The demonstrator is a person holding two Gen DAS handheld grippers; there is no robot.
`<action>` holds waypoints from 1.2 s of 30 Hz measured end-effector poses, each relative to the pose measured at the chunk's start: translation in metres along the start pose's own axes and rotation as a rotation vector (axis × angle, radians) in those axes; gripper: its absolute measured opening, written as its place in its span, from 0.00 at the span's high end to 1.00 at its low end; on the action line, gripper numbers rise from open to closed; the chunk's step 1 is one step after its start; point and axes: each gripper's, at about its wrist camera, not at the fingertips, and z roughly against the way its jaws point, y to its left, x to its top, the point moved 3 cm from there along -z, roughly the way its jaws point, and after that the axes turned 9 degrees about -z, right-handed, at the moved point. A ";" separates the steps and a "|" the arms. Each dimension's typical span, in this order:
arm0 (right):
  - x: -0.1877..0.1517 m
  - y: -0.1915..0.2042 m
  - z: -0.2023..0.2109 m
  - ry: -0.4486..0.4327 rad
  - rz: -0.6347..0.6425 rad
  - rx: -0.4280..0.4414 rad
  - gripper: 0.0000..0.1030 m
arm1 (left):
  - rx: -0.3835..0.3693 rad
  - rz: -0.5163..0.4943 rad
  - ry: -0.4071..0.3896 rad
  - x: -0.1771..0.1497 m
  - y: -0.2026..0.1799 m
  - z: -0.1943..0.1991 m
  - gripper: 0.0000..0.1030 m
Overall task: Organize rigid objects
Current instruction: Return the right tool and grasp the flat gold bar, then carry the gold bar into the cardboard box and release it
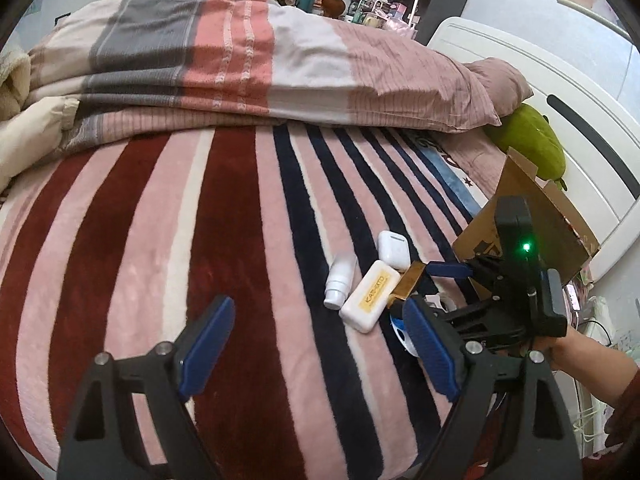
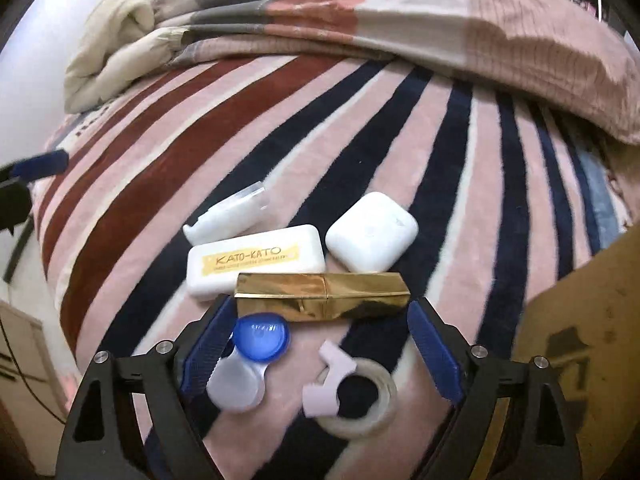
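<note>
The gold case (image 2: 322, 294) lies crosswise between your right gripper's (image 2: 320, 316) wide-open fingers, its ends near both pads. At 12 o'clock sit the KATO-KATO box (image 2: 256, 260) and white earbud case (image 2: 372, 232); at 6 o'clock, the tape roll (image 2: 360, 400). Your left gripper (image 1: 320, 340) hangs wide open, holding nothing, above the striped blanket (image 1: 160, 220).

Cardboard box (image 2: 576, 340) runs off-frame (contents unseen); small print on white case (image 2: 256, 260) seems illegible.

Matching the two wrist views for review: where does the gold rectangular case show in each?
Left wrist: gold case right of centre, partly hidden, beside the KATO-KATO box.
Right wrist: gold case at centre, lying crosswise between the open fingers of the right hand-held gripper.
Shared landmark: KATO-KATO box.
</note>
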 end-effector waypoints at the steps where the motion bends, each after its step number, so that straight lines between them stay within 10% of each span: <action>1: 0.000 -0.002 -0.002 0.001 -0.009 0.008 0.14 | -0.003 0.000 0.001 0.000 0.000 0.000 0.18; 11: 0.001 0.035 0.054 -0.162 0.130 0.067 0.16 | -0.177 -0.029 -0.022 0.023 -0.031 0.005 0.20; 18: 0.010 0.074 0.137 -0.309 0.274 0.148 0.16 | -0.302 -0.149 -0.062 0.065 -0.089 0.029 0.84; 20: 0.012 0.073 0.158 -0.348 0.294 0.140 0.17 | -0.231 -0.190 -0.078 0.079 -0.103 0.033 0.85; 22: 0.015 0.069 0.174 -0.353 0.309 0.152 0.62 | -0.236 -0.209 -0.072 0.095 -0.121 0.029 0.85; 36: 0.022 0.014 0.184 -0.325 0.252 0.109 0.62 | -0.294 -0.236 0.016 0.109 -0.156 -0.002 0.91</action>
